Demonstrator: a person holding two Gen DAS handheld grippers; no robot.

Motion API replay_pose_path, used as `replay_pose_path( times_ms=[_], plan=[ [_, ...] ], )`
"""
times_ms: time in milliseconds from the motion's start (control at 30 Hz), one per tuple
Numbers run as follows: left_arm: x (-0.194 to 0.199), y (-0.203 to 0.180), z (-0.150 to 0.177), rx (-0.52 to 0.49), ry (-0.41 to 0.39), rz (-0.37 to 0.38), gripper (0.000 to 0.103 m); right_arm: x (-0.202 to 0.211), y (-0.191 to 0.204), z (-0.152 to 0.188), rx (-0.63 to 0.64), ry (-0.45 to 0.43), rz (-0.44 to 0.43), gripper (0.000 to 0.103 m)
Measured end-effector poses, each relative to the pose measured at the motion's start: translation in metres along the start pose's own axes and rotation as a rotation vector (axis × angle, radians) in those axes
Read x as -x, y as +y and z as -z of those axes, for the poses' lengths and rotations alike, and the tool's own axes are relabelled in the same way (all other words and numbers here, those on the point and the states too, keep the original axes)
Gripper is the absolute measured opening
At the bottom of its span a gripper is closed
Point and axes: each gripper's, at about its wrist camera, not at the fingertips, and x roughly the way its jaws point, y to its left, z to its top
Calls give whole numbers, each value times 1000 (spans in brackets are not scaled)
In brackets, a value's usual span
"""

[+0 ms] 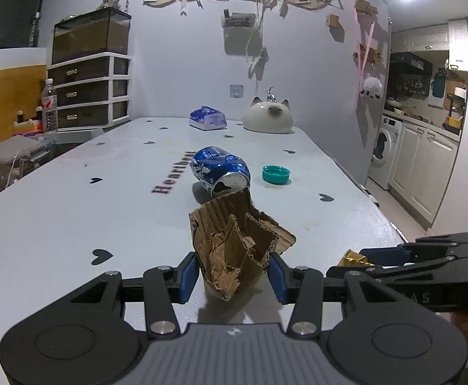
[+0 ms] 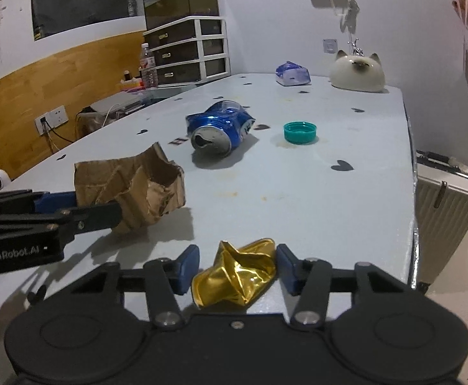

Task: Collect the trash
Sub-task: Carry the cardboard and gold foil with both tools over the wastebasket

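You work over a pale table (image 2: 298,199) printed with small dark hearts and one word. On it lie a crushed blue can (image 2: 218,125) on its side, a teal cap (image 2: 299,132) just beside it, a tissue pack (image 2: 292,73) and a cat-shaped ornament (image 2: 357,72) at the far end, and near you a gold wrapper (image 2: 234,276).

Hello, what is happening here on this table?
A person is clearing trash with a gripper in each hand. The left gripper is clamped on a torn piece of cardboard. The right gripper has a crumpled gold wrapper between its jaws near the table edge; a firm grip is not clear. A crushed blue can and a teal cap still lie farther back.
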Motion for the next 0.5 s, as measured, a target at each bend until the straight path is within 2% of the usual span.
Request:
replay_pose_path(
  times_ms=[500],
  plan=[
    [39,-26,3,63,-53,-23,48,65,-4,4,30,-109,33,50]
  ],
)
